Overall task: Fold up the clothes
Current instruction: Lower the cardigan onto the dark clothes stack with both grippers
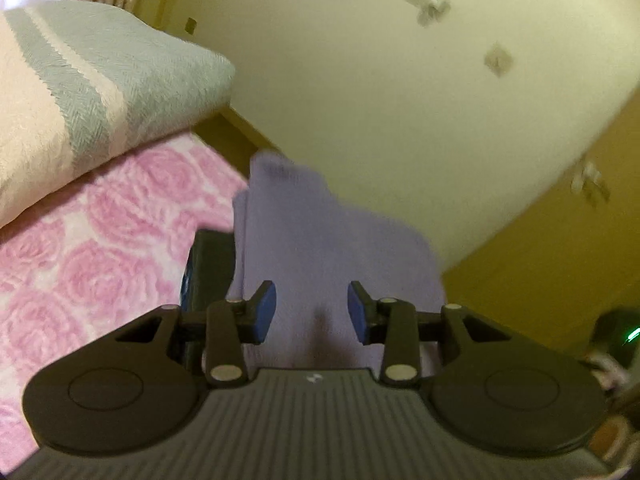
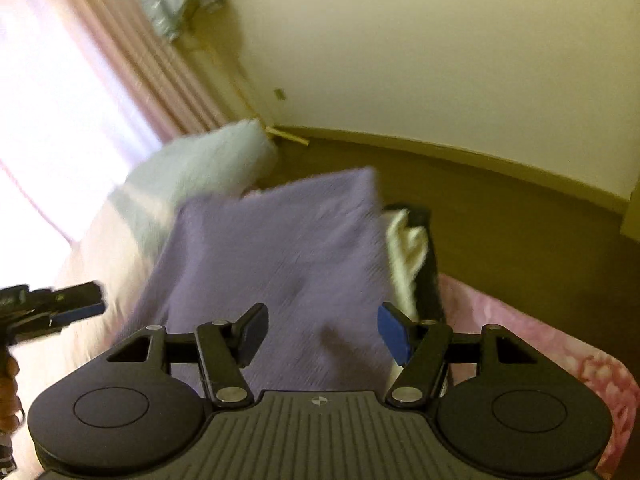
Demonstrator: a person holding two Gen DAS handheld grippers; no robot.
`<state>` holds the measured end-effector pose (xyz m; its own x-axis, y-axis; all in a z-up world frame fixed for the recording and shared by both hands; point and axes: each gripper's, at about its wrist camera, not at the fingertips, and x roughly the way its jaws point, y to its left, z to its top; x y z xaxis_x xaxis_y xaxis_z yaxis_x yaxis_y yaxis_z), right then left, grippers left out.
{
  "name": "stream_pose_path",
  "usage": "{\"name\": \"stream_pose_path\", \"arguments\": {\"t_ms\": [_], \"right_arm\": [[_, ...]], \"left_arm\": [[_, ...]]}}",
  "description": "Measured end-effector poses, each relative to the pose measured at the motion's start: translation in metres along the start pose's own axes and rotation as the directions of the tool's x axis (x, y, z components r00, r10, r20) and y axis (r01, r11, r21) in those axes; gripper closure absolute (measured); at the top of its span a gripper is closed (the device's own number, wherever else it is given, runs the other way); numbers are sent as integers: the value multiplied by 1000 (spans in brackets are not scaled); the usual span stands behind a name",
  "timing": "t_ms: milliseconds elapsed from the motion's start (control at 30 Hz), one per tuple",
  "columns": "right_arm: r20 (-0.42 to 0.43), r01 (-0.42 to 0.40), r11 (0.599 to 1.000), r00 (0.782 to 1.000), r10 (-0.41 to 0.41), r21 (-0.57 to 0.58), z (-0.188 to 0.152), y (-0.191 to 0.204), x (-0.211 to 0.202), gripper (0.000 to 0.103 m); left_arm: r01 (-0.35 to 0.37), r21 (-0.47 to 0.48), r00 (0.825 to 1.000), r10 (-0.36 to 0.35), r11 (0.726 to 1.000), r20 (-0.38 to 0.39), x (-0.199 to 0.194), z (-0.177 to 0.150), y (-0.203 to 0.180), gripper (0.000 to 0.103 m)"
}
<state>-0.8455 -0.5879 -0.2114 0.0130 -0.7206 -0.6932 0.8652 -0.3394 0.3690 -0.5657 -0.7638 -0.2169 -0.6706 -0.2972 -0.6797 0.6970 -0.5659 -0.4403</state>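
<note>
A folded purple cloth [image 1: 320, 240] fills the middle of the left wrist view, beyond my left gripper [image 1: 312, 312]. Its blue pads stand apart and do not press on the cloth. From the right wrist view the same purple cloth [image 2: 280, 264] lies flat on top of a black container [image 2: 430, 280]. My right gripper [image 2: 324, 332] hovers over its near edge, open wide with nothing gripped. The left gripper [image 2: 98, 302] shows at the left edge, just off the cloth's left side, with nothing between its fingers.
A white cloth [image 2: 404, 252] sticks out of the black container [image 1: 208, 264]. A folded grey-green and cream striped blanket [image 1: 100, 80] lies on the pink rose bedspread [image 1: 100, 240]. Pink curtains [image 2: 140, 80] hang at the left. Brown floor [image 2: 480, 208] and a pale wall lie beyond the bed.
</note>
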Motion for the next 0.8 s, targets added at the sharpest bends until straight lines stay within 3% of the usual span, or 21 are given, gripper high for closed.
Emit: {"name": "stream_pose_path", "arguments": {"t_ms": [100, 167, 200, 300, 433, 633, 800], "right_arm": [[-23, 38, 994, 999, -40, -106, -18, 28, 15, 38], [-30, 63, 987, 997, -68, -151, -29, 36, 31, 38], [-34, 74, 983, 996, -81, -169, -35, 39, 38, 38], [-53, 107, 971, 991, -121, -213, -40, 46, 64, 38], [-64, 144, 951, 984, -168, -273, -42, 59, 85, 38], [-94, 128, 966, 984, -153, -226, -26, 55, 72, 38], [2, 103, 974, 995, -105, -204, -8, 57, 57, 38]], "left_arm": [[-92, 87, 996, 94, 992, -10, 20, -16, -4, 74], [-169, 144, 984, 174, 975, -22, 39, -23, -1, 88], [-186, 140, 981, 193, 973, -36, 50, -26, 4, 88], [-187, 80, 980, 192, 979, -48, 65, -29, 18, 88], [-211, 111, 974, 219, 971, -59, 78, -27, 17, 88], [-168, 40, 980, 171, 985, -98, 66, -3, 20, 90], [-73, 31, 996, 74, 997, -47, 54, 25, 0, 90]]}}
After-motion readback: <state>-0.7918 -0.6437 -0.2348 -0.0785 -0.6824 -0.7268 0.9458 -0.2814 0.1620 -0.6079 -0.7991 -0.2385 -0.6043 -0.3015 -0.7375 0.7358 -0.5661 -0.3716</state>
